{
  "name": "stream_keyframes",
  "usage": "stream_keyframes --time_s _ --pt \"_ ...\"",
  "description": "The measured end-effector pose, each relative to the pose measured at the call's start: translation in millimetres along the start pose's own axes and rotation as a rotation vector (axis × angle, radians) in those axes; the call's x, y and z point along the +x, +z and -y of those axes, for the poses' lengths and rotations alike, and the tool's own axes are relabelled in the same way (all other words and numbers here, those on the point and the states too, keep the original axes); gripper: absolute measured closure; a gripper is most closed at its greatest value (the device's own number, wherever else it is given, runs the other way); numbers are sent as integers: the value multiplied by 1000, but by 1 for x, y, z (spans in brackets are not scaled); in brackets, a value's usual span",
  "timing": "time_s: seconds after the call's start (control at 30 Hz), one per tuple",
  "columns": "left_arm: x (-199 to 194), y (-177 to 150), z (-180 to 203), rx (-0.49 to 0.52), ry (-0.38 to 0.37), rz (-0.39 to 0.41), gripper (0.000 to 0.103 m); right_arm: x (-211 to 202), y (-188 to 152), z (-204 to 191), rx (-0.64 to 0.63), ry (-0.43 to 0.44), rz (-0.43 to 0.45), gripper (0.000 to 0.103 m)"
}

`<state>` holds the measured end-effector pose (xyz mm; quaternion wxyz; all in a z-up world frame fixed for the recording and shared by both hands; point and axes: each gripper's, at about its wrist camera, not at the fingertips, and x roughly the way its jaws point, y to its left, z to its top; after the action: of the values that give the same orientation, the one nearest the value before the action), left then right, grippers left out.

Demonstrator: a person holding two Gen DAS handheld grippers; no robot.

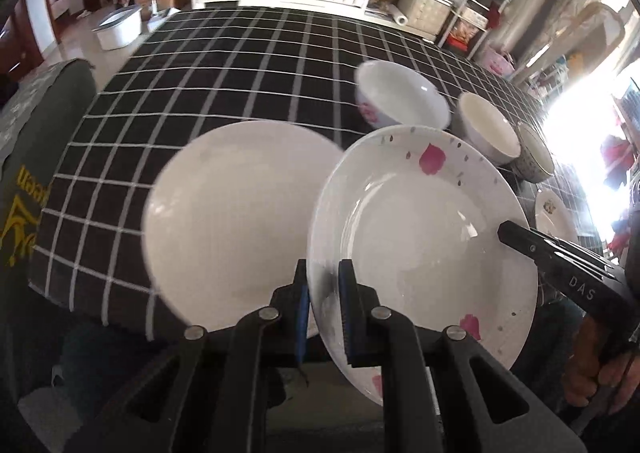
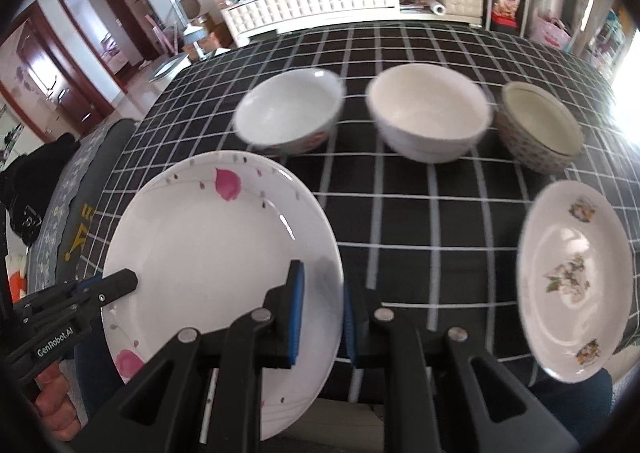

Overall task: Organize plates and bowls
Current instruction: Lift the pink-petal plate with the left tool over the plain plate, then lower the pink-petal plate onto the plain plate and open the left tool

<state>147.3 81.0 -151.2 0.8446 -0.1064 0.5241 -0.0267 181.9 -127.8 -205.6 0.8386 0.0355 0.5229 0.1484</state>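
Both grippers are on the same dish. The left gripper [image 1: 323, 317] is clamped on the near left rim of the pink-petal plate [image 1: 420, 237], blue pads on either side of the rim, and the right gripper [image 2: 322, 319] is pinched on the opposite rim of that plate. The plate sits tilted, lifted over the near edge of the surface [image 2: 400, 221], which wears a black cloth with a white grid. From the left wrist view, the right gripper's black finger lies across the plate's right side; from the right wrist view, the left gripper's finger reaches in over its left side.

Just left of the held plate lies a plain white plate [image 1: 240, 221] near the surface's near left corner; the petal plate's rim overlaps it in view, and whether they touch I cannot tell.

Across the middle of the surface run three bowls in a row: a white bowl with pink flowers [image 2: 290, 113] on the left, a plain white bowl [image 2: 430, 113] in the centre, and a patterned bowl [image 2: 542, 129] on the right. They stand apart from one another.

At the near right edge rests a flowered oval plate [image 2: 576, 277], well apart from the petal plate.
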Motion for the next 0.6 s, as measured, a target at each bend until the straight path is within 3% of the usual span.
stream_keyframes --time_s 0.23,0.6 --pt "-19 -12 -48 -59 56 14 91 20 0 -43 -62 25 -33 81" --pt "-22 -13 -82 -101 93 21 91 42 10 -82 -116 19 -70 81"
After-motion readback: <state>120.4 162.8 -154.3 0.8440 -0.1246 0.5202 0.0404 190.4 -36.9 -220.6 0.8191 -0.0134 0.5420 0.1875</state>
